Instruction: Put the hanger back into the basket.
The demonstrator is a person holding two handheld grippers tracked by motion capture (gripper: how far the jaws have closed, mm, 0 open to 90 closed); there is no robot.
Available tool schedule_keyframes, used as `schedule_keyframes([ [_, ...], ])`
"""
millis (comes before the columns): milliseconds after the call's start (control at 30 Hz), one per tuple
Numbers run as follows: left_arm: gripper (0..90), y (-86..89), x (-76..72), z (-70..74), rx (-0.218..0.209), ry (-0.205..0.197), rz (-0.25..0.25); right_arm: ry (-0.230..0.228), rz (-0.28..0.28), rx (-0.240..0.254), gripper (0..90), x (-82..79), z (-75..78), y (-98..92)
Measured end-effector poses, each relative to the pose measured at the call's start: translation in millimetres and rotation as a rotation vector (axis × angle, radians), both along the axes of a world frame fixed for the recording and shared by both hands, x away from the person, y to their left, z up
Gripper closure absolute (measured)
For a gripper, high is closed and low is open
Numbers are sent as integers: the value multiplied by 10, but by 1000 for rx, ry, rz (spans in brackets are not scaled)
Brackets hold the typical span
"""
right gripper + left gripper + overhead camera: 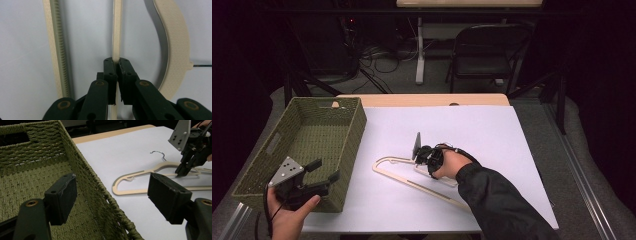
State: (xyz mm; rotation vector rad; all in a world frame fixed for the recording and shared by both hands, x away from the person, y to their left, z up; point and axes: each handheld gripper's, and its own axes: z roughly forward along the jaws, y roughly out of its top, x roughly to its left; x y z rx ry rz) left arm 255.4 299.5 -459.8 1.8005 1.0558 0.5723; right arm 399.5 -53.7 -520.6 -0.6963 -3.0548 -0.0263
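Observation:
A cream wooden hanger (392, 159) lies flat on the white sheet (472, 130) near the table's middle. My right gripper (423, 161) points down at it, shut on the hanger's thin crossbar (117, 30). The right gripper view has both pads pressed on that bar, the ribbed bar (56, 50) to one side and the wide curved shoulder (175, 37) to the other. My left gripper (324, 170) is held open at the near right corner of a green woven basket (357, 135), with nothing between its jaws. In the left gripper view its jaws (112, 182) straddle the basket wall (87, 170), with the hanger (132, 192) and the right gripper (180, 173) beyond.
The basket's inside is bare and it takes up the table's left side. The hanger's metal hook (160, 153) points toward the far side. A folding chair (484, 50) and cables stand on the floor behind the table.

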Motion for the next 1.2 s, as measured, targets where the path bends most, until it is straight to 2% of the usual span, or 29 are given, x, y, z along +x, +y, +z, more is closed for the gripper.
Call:
schedule_keyframes([
  [333,240,-20,-6,13,3,-2,-6,-9,41,16,858,-112,107,-17],
  [567,249,-59,-9,32,14,4,-28,-38,94,23,858,-239,234,-50],
  [767,254,-118,-6,44,20,4,-49,-79,194,30,858,-368,358,-46],
  [933,266,-185,4,45,37,22,-90,-81,273,74,857,-454,438,-40],
  [1200,284,-252,24,77,41,39,-123,-106,393,38,857,-569,437,-33],
])
